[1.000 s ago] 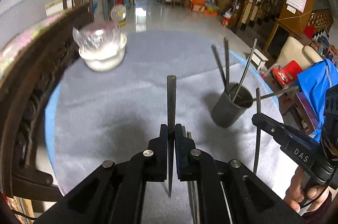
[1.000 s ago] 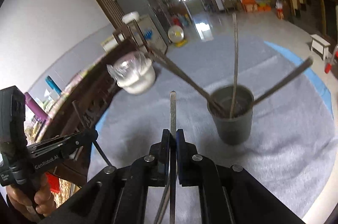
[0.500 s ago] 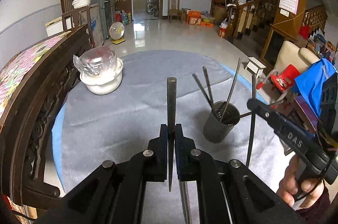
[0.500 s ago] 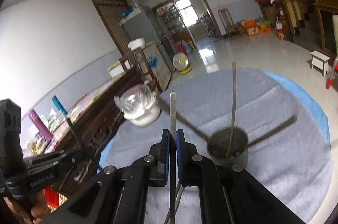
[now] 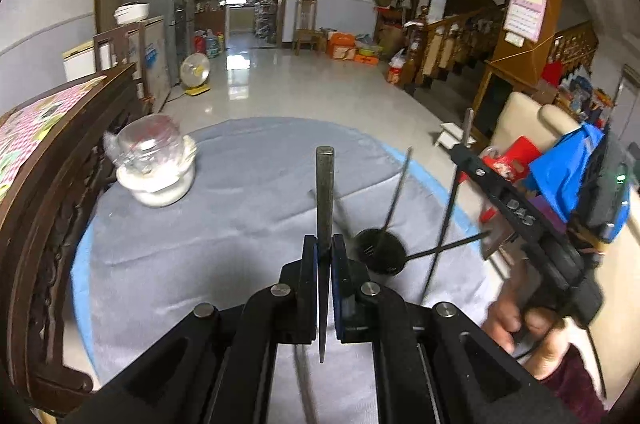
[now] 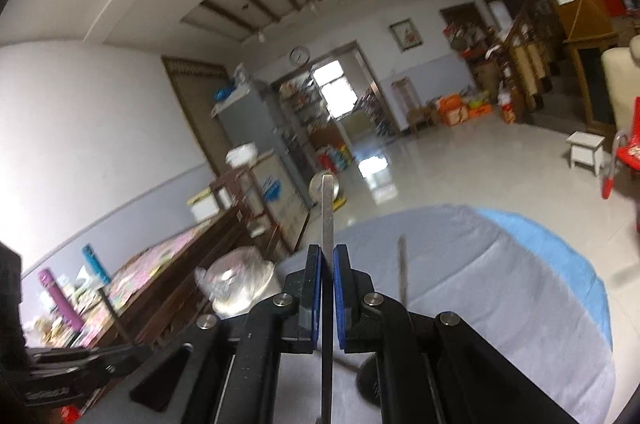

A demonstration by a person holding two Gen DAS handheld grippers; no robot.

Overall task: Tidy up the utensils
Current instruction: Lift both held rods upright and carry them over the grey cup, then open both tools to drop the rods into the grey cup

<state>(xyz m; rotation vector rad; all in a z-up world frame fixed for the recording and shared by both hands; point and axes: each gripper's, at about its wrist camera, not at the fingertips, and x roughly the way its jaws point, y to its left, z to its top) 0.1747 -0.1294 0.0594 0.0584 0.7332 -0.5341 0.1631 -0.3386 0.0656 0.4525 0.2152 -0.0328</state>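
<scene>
Jaws clamped; utensils [image 5: 394, 200] in cup [image 5: 380, 251]

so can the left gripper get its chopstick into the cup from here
Probably yes. The left gripper is shut on a chopstick, and the cup sits just right of it, mouth open. The chopsticks already leaning inside leave room; the right gripper is off to the side.
</scene>
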